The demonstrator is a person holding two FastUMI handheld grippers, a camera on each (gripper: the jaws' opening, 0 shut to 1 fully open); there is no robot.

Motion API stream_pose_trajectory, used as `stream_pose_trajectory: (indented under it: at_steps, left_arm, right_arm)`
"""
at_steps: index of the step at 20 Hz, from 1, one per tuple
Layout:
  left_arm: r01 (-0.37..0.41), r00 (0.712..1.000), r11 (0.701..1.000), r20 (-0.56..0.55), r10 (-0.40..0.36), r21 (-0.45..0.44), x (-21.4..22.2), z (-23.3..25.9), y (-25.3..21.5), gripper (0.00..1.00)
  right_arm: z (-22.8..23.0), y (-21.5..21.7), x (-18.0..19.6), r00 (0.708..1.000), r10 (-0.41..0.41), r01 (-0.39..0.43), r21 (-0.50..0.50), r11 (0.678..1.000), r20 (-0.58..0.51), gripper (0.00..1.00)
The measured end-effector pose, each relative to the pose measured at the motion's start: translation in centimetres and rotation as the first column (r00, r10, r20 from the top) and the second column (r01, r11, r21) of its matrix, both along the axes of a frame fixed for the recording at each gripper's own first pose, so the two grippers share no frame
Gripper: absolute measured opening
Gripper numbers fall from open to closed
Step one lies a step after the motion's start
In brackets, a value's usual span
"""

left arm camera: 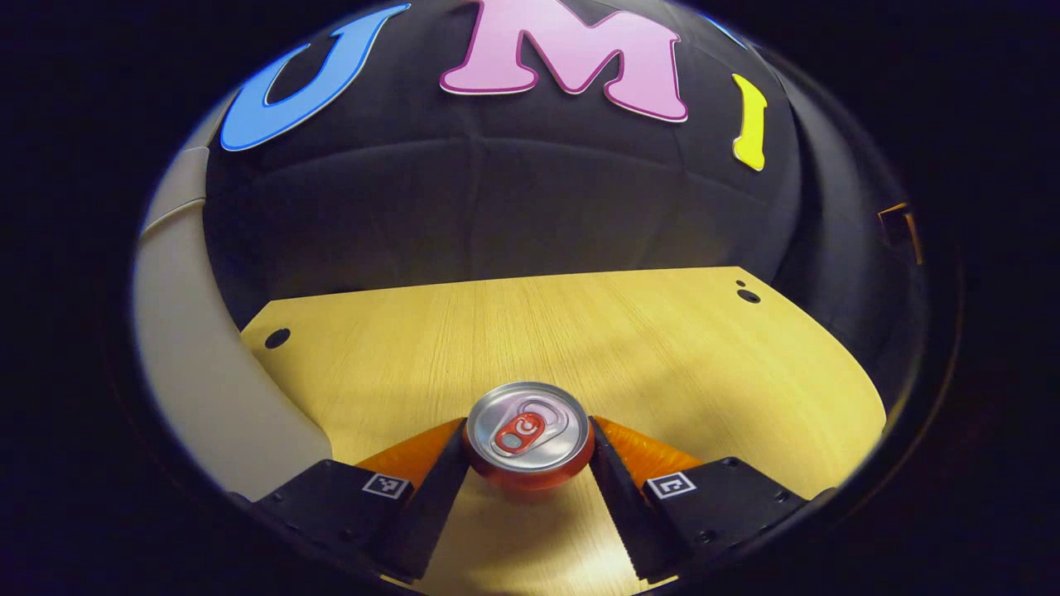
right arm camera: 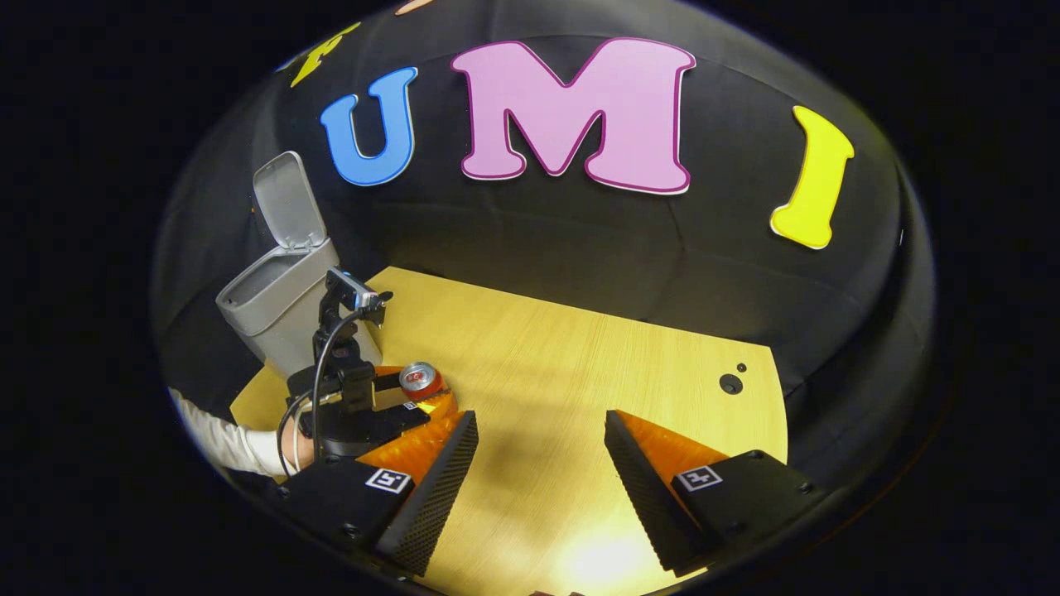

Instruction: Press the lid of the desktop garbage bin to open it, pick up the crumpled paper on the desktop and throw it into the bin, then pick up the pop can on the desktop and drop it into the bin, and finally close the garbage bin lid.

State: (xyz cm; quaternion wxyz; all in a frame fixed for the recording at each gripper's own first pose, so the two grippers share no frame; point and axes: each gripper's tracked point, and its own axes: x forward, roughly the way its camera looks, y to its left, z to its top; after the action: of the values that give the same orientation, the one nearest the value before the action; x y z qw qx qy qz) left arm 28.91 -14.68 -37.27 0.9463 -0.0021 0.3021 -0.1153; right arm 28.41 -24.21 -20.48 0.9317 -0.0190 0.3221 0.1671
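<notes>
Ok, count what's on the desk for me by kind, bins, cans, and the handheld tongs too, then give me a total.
Garbage bin, lid up: 1
Pop can, upright between the left tongs' fingers: 1
Handheld tongs: 2, the left tongs around the can and the right tongs open over the table
Total: 4

Glossy metal pop can (left arm camera: 528, 434), wood-grain desktop (left arm camera: 646, 348), smooth plastic bin (right arm camera: 286, 302).
</notes>
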Motion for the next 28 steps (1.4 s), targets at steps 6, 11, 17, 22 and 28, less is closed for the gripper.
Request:
stream_pose_trajectory:
  at_steps: [6, 11, 17, 22, 28]
  left_arm:
    - [0.055, 0.994, 0.998, 0.087, -0.058, 0.039, -0.9, 5.6, -0.6, 0.86]
    - [0.100, 0.957, 0.995, 0.272, -0.102, 0.021, -1.8, 17.5, 0.5, 0.85]
    - [0.039, 0.903, 0.999, 0.428, -0.032, -0.007, -4.7, 29.2, 7.2, 0.84]
    - [-0.115, 0.892, 0.993, 0.442, 0.095, 0.019, -7.0, 33.0, 16.4, 0.84]
    - [-0.256, 0.923, 0.967, 0.302, 0.238, 0.020, -8.5, 28.1, 24.8, 0.84]
  right_arm:
    - [0.5, 0.8, -0.5, 1.000, -0.012, 0.012, 0.020, 1.000, 0.004, 0.99]
    - [1.8, 2.4, -1.3, 0.999, -0.012, 0.010, 0.037, 0.999, 0.034, 0.99]
    - [3.8, 5.8, -2.3, 0.998, -0.005, -0.001, 0.093, 0.996, 0.069, 0.99]
    - [4.7, 8.2, -3.7, 0.995, 0.031, -0.039, 0.085, 0.996, 0.094, 0.99]
    - [5.0, 10.8, -4.8, 0.994, 0.061, -0.072, 0.116, 0.991, 0.091, 0.99]
